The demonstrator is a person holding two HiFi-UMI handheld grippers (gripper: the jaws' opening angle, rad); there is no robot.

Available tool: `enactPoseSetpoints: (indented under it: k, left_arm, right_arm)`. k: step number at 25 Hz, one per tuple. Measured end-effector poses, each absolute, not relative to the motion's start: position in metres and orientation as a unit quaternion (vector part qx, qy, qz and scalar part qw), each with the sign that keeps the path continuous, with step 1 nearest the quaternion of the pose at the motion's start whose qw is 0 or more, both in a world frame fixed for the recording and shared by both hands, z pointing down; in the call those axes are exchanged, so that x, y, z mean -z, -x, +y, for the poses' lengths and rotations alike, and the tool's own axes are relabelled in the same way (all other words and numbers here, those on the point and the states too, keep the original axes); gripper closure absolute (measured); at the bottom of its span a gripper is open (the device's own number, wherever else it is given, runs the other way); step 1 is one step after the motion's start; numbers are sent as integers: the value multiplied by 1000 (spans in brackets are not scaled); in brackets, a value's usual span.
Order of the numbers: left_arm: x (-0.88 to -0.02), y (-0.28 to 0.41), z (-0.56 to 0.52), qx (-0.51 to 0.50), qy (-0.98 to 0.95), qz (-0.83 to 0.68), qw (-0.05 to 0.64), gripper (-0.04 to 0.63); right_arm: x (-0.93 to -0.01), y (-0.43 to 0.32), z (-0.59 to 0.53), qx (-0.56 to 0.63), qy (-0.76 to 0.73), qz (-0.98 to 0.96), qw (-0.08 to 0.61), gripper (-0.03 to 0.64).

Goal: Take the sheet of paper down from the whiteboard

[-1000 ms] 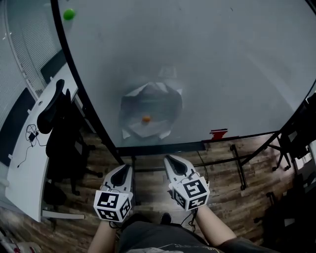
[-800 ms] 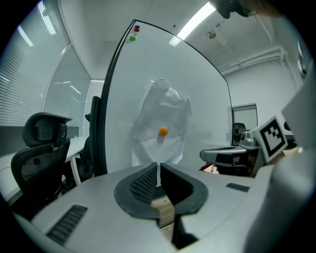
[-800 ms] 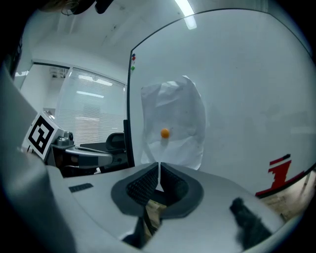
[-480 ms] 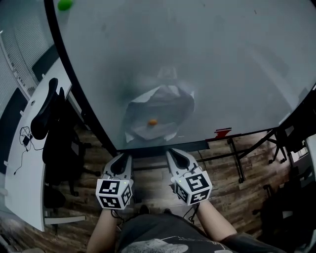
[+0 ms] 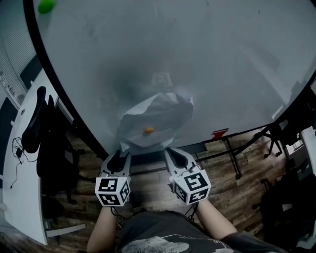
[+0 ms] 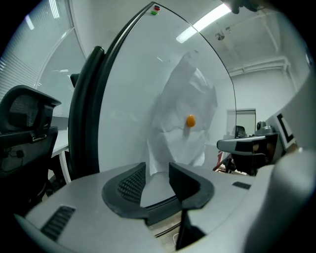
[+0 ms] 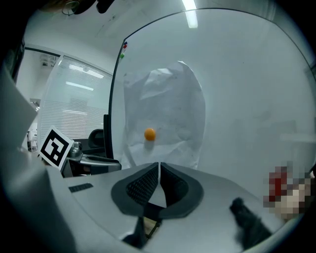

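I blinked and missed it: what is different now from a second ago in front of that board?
The left claw and right claw have both moved closer to the whiteboard. In the head view their tips are now near the lower edge of the sheet of paper. The left claw's jaws are opening, with nothing gripped between them. The right claw stays shut and empty. The paper is unchanged, pinned by the orange magnet.

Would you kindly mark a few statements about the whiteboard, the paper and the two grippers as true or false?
An orange magnet pins the sheet of paper to the whiteboard. True.
The right gripper stands wide open. False: its jaws are together, empty.
The left gripper grips the paper. False: its jaws are opening with nothing between them; the paper hangs on the board.
A green magnet sits high on the board, far from the paper. True.
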State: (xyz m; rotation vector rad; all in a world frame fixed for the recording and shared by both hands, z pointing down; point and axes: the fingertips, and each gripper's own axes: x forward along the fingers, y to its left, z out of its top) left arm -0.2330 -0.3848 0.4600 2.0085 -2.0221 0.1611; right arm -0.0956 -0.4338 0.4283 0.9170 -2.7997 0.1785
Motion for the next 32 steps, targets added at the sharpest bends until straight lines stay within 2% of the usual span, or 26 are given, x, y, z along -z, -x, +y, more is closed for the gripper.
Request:
enactPoseSetpoints:
  k: [13,17,27,28,30,32]
  left_arm:
    - [-467,229,-405,-50,-708,-685,163,460]
    - [-467,230,-402,-48,-706,-686,168,565]
    - [-462,225,-387,-46,-726,-664,172,581]
    - [-462,223,-386,-45,-731,-659,173,581]
    - [-461,221,-384,-47,-739,-650,170,581]
    - [-461,219,-383,-50,-744,-645,167,581]
  right_arm:
    - [-423,109,-440,-42,-302,-948,91,592]
    - [-411,123,-435,1,-279,-956,91,592]
    - [-379,151,-436,172,-294,-935,96,589]
    - [-377,153,-437,190,-302,-929,98,576]
    - [-375,158,-437,222,-314,-917,104,504]
    - [-374,161,-438,248,-325,-906,109,495]
